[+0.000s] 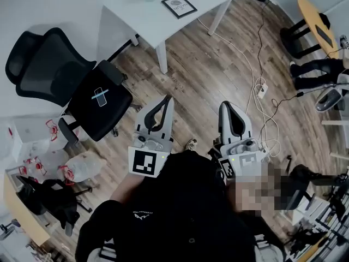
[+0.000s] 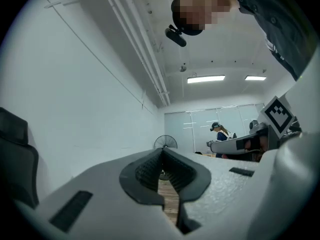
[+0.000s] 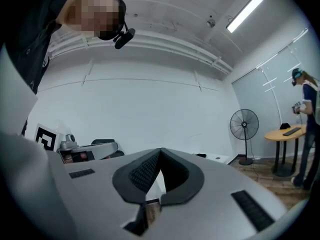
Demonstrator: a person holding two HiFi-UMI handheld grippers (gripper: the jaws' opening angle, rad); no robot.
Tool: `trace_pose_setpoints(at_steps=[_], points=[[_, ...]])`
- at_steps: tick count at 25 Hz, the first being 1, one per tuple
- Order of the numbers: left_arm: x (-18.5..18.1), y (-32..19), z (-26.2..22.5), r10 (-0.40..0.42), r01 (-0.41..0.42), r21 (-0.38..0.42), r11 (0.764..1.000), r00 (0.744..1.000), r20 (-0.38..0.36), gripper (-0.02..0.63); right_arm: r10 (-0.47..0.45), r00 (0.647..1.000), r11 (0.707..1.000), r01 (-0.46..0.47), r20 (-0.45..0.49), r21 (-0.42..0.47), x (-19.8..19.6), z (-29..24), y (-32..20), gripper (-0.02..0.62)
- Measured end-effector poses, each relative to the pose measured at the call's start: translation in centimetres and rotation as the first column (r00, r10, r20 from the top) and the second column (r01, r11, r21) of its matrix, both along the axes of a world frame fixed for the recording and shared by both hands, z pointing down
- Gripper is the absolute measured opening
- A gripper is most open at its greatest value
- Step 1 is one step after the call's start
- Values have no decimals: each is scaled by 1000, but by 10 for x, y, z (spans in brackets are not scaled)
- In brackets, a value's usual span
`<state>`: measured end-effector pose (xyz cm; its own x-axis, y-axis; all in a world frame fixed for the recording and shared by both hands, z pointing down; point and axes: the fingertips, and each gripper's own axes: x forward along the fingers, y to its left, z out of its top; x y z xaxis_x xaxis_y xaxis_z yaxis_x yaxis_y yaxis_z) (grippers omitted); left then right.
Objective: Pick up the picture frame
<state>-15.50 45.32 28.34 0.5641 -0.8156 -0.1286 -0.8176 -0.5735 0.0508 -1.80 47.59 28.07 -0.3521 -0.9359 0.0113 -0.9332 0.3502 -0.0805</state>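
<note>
The picture frame (image 1: 179,5) is seen lying flat on the white counter (image 1: 140,14) at 12 o'clock, well apart from both tools; its print is too small to be read. The left tool (image 1: 167,98) and the right tool (image 1: 228,105) are held clenched and empty above the wood-plank floor (image 1: 191,64). A square black-and-white marker (image 1: 146,162) is borne by the left tool. A black office chair (image 1: 82,101) stands at 9 o'clock by the white wall.

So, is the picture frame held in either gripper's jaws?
No, the picture frame lies on the white table, apart from the left gripper and right gripper.
</note>
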Motion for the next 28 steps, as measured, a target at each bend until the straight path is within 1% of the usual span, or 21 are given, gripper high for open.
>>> trace_pose_setpoints(at_steps=[4, 8, 12, 15, 22, 25, 28], points=[[35, 41, -6, -6, 6, -7, 1000, 1000, -3, 6, 14, 1000, 1000, -14, 3, -12, 35, 2, 42, -2], [58, 73, -8, -17, 17, 2, 1000, 1000, 23, 6, -5, 1000, 1000, 5, 20, 2, 54, 0, 73, -2], [69, 93, -10, -76, 76, 6, 997, 997, 17, 6, -51, 999, 999, 51, 19, 15, 66, -1, 95, -2], [75, 105, -10, -120, 120, 10, 993, 993, 19, 6, -67, 997, 997, 67, 26, 32, 80, -5, 107, -2], [78, 113, -2, -192, 192, -19, 981, 981, 27, 6, -57, 998, 998, 57, 29, -3, 100, 4, 113, -2], [79, 104, 3, -194, 194, -27, 981, 981, 29, 6, -59, 998, 998, 59, 28, -14, 101, 10, 102, -2], [82, 83, 5, -186, 187, -15, 982, 982, 32, 6, -57, 998, 998, 57, 22, -4, 104, 12, 82, -2]])
